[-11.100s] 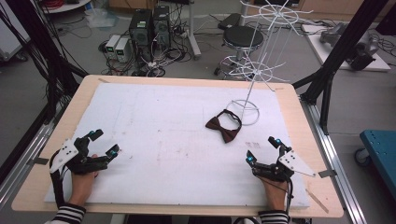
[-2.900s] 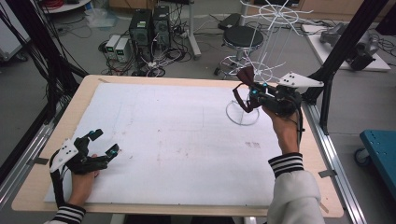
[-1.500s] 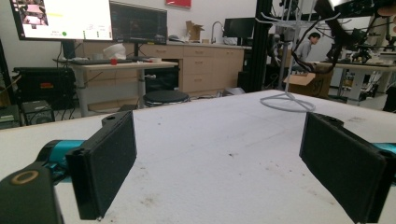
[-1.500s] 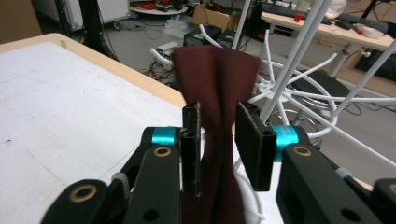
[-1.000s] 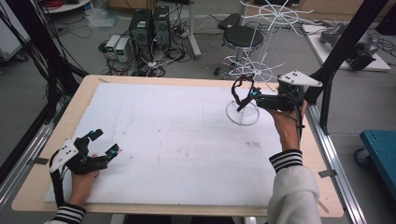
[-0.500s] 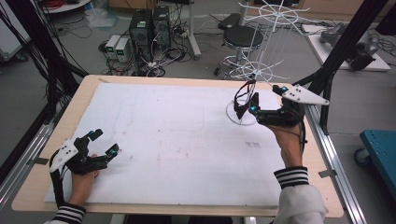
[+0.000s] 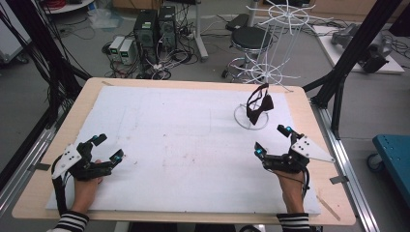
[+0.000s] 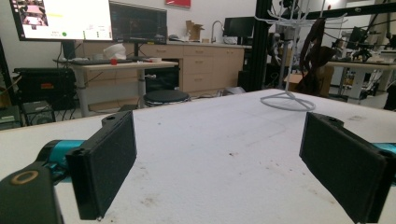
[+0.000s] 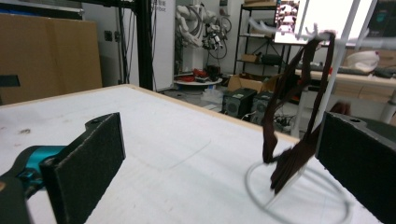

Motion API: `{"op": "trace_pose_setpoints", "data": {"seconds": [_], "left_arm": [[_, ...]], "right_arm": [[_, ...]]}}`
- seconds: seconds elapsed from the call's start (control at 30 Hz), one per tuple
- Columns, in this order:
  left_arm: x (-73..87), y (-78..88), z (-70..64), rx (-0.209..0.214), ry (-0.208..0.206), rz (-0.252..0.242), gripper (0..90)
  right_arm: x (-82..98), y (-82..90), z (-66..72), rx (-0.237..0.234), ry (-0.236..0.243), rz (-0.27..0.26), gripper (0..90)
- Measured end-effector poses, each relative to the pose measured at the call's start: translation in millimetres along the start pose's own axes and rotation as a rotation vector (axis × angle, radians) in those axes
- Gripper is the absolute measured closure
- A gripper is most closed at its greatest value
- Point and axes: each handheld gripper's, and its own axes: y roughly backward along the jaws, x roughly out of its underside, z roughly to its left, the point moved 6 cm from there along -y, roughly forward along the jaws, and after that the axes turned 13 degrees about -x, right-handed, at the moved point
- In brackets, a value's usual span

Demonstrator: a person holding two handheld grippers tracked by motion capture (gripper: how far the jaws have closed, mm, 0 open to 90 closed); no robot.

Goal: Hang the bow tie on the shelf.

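Note:
A dark brown bow tie [image 7: 258, 103] hangs by its strap from a lower arm of the white wire rack [image 7: 270, 43] at the table's far right; its bow dangles just above the rack's ring base [image 7: 240, 121]. The bow tie [image 9: 292, 140] hangs close ahead in the right gripper view. My right gripper [image 7: 271, 142] rests open on the white mat, near the front right, well short of the rack and empty. My left gripper [image 7: 107, 147] lies open and empty at the front left. In the left gripper view the rack [image 8: 289, 60] and tie [image 8: 314, 56] stand far off.
A white mat [image 7: 179, 140] covers most of the wooden table [image 7: 309, 111]. Behind the far edge are a black stool [image 7: 251, 36], computer boxes and cables on the floor. Black frame posts [image 7: 348, 58] stand right of the table.
My right gripper carried the bow tie from the mat up to the rack, hung it there, let go, and has drawn back down to the front right. The left gripper has not moved.

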Motion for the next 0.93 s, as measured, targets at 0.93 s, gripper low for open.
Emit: {"op": "trace_pose_setpoints", "data": {"seconds": [0.93], "left_arm": [[0.1, 0.2, -1.1, 0.001, -0.012, 0.001, 11.4]], "right_arm": [[62.1, 6.2, 12.5, 0.050, 0.003, -0.004, 0.7]]}}
